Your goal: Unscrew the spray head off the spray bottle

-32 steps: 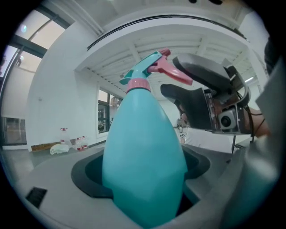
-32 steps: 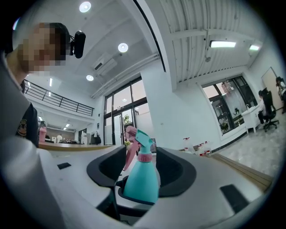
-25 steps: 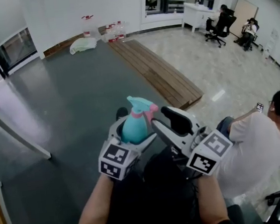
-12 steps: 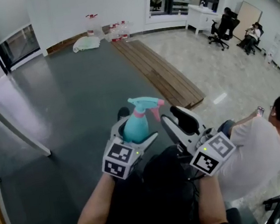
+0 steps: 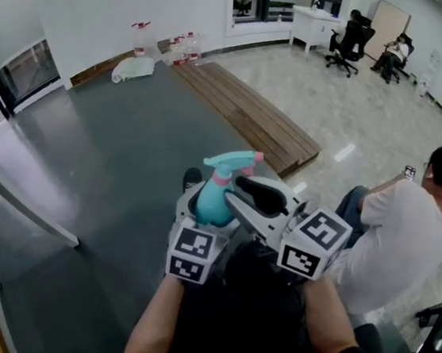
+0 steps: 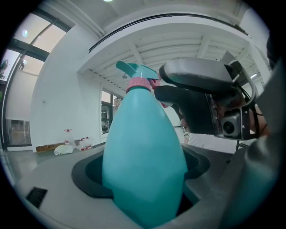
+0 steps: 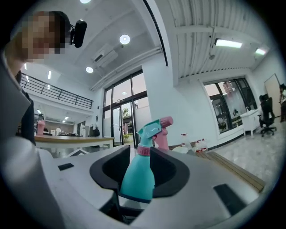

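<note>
**Right gripper closing round the collar, bottle braced in the left**

The right gripper [image 7: 142, 160] has just been closing. Its dark pads now flank the neck of the spray bottle [image 6: 144, 161] at the pink collar [image 7: 143, 150]. They are not yet clamped: its own view shows a sliver of gap on the left side, while the right pad looks as good as touching. The teal spray head [image 7: 151, 129] rises just above the pads, with its nozzle pointing off to the right.

The left gripper [image 6: 143, 190] is clamped on the fat lower body of the bottle. It holds the bottle roughly upright in the air in front of the person's lap, not resting on any bench. In the head view the two grippers sit close side by side. The right one reaches across the top of the bottle, and the left one cradles it from below and to the left.

The step in hand looks like taking hold of the head so it can be twisted. The next move likely calls for the right jaws to finish closing squarely on the collar, then turn about the bottle's long axis while the left grip stays firm. If the pads land on the trigger housing rather than the collar, they could slip.

Beyond the grippers lie the dark floor [image 5: 99, 163] and a run of wooden boards [image 5: 250, 116]. A seated person in a white shirt [image 5: 400, 234] is off to the right
</note>
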A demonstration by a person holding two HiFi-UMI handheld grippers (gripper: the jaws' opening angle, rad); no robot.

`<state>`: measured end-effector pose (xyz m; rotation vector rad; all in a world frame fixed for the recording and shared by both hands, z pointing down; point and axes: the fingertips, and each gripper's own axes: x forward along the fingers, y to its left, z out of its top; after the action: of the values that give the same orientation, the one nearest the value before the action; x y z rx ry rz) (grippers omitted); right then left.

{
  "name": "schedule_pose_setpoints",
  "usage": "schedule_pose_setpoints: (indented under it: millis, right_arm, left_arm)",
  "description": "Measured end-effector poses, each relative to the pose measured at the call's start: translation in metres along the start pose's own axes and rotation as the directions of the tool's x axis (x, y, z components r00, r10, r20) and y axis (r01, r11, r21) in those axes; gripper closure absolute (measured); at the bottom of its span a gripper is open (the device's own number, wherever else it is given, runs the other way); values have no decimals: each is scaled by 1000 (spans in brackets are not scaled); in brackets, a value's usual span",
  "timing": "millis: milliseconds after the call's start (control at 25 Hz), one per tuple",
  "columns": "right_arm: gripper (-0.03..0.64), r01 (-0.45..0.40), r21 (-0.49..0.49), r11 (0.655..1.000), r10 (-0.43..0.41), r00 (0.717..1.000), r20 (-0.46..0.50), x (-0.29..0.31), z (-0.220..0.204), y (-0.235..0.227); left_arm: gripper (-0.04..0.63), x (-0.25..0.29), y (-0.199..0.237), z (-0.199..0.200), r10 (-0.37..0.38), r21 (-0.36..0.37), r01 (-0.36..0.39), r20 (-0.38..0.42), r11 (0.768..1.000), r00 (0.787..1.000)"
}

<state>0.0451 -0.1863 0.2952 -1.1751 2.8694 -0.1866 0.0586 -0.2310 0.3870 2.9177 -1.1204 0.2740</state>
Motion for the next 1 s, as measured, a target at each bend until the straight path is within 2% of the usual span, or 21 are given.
schedule_pose_setpoints:
  millis: [360,520,720,1000]
  right_arm:
    - [469,49,6,999,-49,999,-2,8,3,-4]
    - [469,33,-18,999,-33,999,-6,5,1,-7]
    - [474,-93,-8,996,93,996,9,0,5,-3]
    - [476,-289,-6,957,289,956,40,-14,8,7]
  left_arm:
    - [155,1,-15,3,-19,16,19,2,1000,1000]
    - [155,1,-22,3,-51,38,52,-5,998,999]
    - [155,-4,-31,6,-156,52,156,1,986,988]
    - [155,-15,-52,11,-342,72,341,12,937,940]
